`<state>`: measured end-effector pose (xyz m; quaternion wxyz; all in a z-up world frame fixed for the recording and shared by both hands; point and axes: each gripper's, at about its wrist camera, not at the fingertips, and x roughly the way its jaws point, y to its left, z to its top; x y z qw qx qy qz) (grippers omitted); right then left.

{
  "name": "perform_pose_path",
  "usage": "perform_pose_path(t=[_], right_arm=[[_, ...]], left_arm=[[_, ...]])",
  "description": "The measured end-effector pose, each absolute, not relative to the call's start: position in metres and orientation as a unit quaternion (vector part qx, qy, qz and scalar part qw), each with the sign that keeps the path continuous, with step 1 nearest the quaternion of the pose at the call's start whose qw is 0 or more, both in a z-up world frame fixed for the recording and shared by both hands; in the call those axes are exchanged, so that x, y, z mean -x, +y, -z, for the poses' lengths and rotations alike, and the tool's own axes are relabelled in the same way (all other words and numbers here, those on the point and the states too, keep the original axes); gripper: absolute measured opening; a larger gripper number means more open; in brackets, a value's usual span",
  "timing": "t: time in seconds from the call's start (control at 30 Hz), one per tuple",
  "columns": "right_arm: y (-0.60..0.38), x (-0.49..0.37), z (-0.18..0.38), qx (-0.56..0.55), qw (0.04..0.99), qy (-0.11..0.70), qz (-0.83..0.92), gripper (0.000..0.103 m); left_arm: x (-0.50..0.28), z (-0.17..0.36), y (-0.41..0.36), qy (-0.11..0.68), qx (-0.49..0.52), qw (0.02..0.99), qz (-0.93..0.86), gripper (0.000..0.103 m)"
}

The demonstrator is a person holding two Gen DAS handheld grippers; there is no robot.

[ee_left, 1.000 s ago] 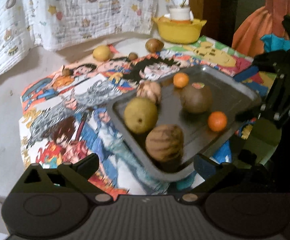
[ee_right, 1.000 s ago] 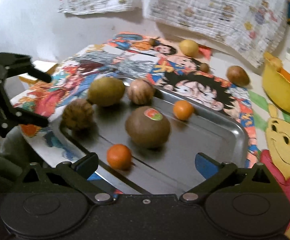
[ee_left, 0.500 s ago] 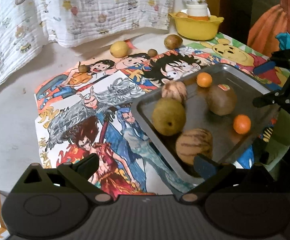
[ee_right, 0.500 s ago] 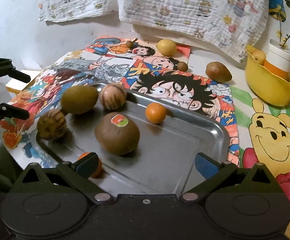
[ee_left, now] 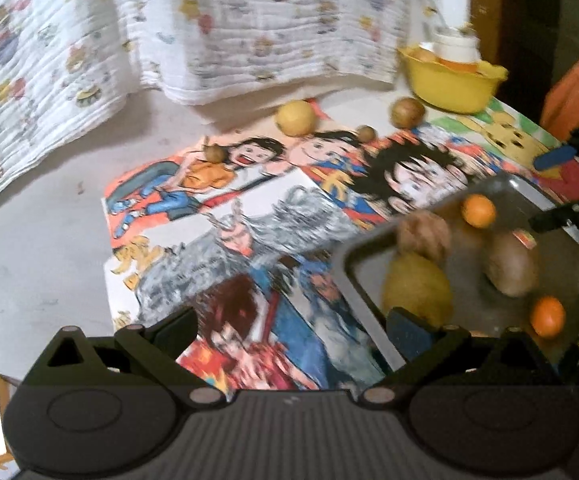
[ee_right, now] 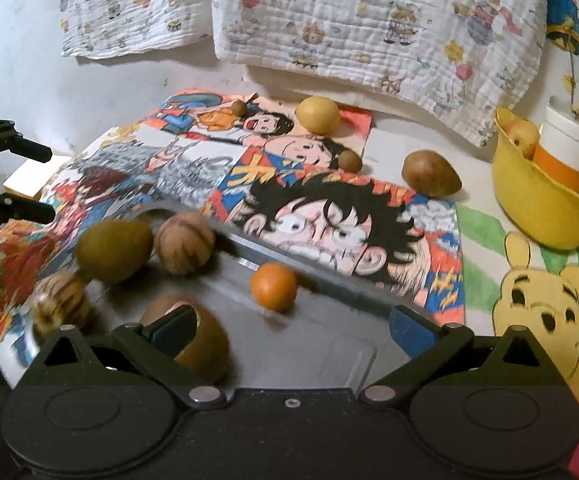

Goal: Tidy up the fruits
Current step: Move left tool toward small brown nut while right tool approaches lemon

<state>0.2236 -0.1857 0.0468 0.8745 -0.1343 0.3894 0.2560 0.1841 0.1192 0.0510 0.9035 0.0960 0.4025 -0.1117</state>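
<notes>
**A:** Left wrist view first. Status?

**B:** The left gripper (ee_left: 289,326) has its jaws spread wide with nothing between them. It hangs over the cartoon-print mat (ee_left: 225,240), just beside the near-left corner of the metal tray (ee_left: 353,280). In the tray: a yellow-green fruit (ee_left: 417,292), a striped brown fruit (ee_left: 423,234), a brown stickered fruit (ee_left: 511,268) and two small oranges (ee_left: 478,210). The frame is blurred, so finer detail is not readable.

**A:** And what is outstanding?

**B:** Four pieces sit outside the tray toward the back: a yellow lemon-like fruit (ee_left: 295,118), a brown fruit (ee_left: 407,112) and two small brown ones (ee_left: 365,133).

**A:** Right wrist view.

**B:** The right gripper (ee_right: 291,326) is likewise wide open and holds nothing. It hovers over the tray floor (ee_right: 329,336), with one orange (ee_right: 273,286) ahead of it. A second striped fruit (ee_right: 59,306) shows at the tray's left end. The loose lemon-like fruit (ee_right: 317,114), the brown fruit (ee_right: 429,174) and a small one (ee_right: 349,160) remain well apart from the tray. A yellow bowl (ee_right: 537,200) at the right holds a cup and another fruit.

**A:** Assessment?

**B:** Judged as more than half done: six in the tray, four loose. Whether the bowl's contents count, I cannot tell.
</notes>
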Motion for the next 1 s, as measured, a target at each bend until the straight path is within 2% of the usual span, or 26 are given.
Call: perform_pose_path(t=[0.27, 0.57, 1.0], right_arm=[[-0.165, -0.279, -0.056, 0.134, 0.889, 0.358, -0.253, 0.102], [-0.121, -0.36, -0.067, 0.134, 0.896, 0.329, -0.266, 0.102], [-0.061, -0.466, -0.034, 0.11, 0.899, 0.343, -0.249, 0.101]], left_arm=[[-0.241, -0.039, 0.132, 0.405, -0.055, 0.91, 0.073, 0.103], [-0.319, -0.024, 0.144, 0.39, -0.082, 0.916, 0.045, 0.103], [-0.411, 0.012, 0.149, 0.357, -0.109, 0.926, 0.052, 0.102]])
